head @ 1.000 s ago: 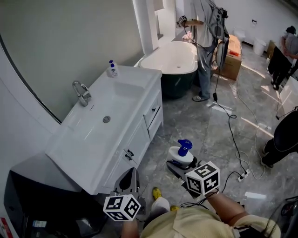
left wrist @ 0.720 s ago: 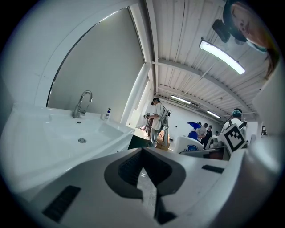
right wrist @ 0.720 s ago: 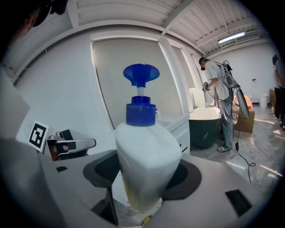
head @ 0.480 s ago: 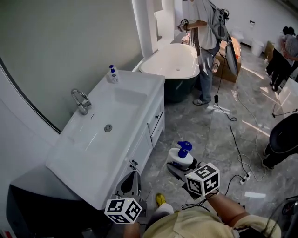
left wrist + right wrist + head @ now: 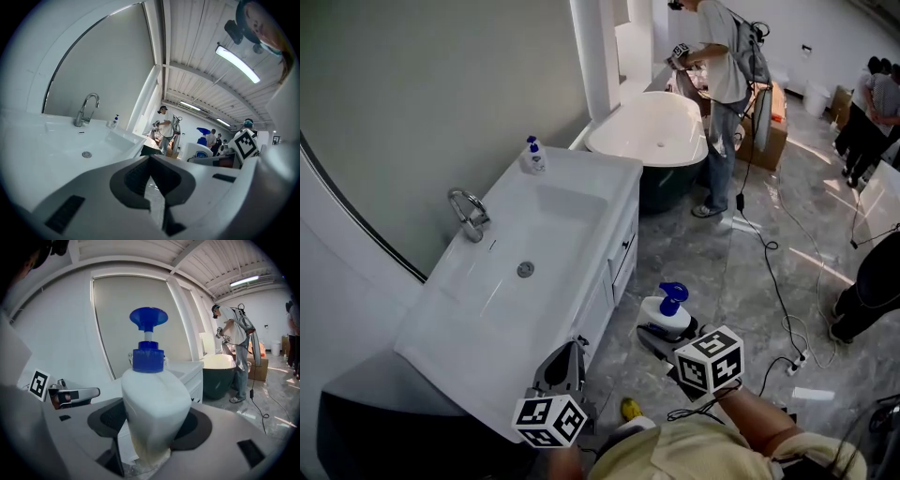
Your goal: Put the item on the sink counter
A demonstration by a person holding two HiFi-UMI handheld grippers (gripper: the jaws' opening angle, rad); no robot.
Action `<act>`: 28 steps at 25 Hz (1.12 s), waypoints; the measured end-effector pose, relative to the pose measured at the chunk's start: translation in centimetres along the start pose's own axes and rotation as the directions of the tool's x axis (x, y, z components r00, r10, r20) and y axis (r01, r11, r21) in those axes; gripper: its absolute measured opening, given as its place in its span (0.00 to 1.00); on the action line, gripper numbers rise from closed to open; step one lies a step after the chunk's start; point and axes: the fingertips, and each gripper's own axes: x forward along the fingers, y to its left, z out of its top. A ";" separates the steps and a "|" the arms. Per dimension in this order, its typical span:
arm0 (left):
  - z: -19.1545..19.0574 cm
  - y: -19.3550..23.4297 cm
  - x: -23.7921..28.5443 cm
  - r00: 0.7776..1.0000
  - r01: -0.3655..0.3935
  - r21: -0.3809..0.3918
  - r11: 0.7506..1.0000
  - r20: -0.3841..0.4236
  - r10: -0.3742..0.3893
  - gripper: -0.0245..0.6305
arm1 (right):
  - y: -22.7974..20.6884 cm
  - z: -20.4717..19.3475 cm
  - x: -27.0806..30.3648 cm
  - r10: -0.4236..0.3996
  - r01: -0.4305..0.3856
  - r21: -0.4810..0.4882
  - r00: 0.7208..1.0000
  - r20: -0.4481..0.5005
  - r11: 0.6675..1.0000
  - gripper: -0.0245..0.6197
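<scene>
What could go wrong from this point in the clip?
The right gripper clamps the pump bottle low on its body, so it may tilt when lifted. The sink counter is mostly basin with little flat rim; a careless placement could slide in. Cables cross the floor nearby.

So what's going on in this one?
A person stands beside the white sink counter with a gripper in each hand. The right gripper is shut on a white pump bottle with a blue pump head, held above the grey floor, not yet on the counter. The left gripper is shut and empty, close to the counter. A smaller pump bottle stands at the counter's far end.
</scene>
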 end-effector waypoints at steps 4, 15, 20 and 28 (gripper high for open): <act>0.7 1.9 0.7 1.000 0.000 -0.005 1.000 -0.003 0.000 0.08 | 0.6 0.6 1.8 -0.003 0.003 -0.007 1.000 -0.003 1.000 0.50; 1.7 5.0 1.7 1.000 0.003 0.017 1.000 -0.018 -0.002 0.08 | 1.0 2.0 5.3 -0.022 0.022 -0.019 1.000 -0.003 1.000 0.50; 2.1 6.2 2.1 1.000 -0.011 0.014 1.000 -0.015 0.011 0.08 | 1.0 3.0 6.7 -0.019 0.019 -0.033 1.000 0.000 0.999 0.50; 3.5 7.6 4.4 1.000 -0.013 0.022 1.000 -0.006 0.013 0.08 | 0.1 4.9 9.5 -0.019 0.020 -0.049 1.000 0.006 0.999 0.50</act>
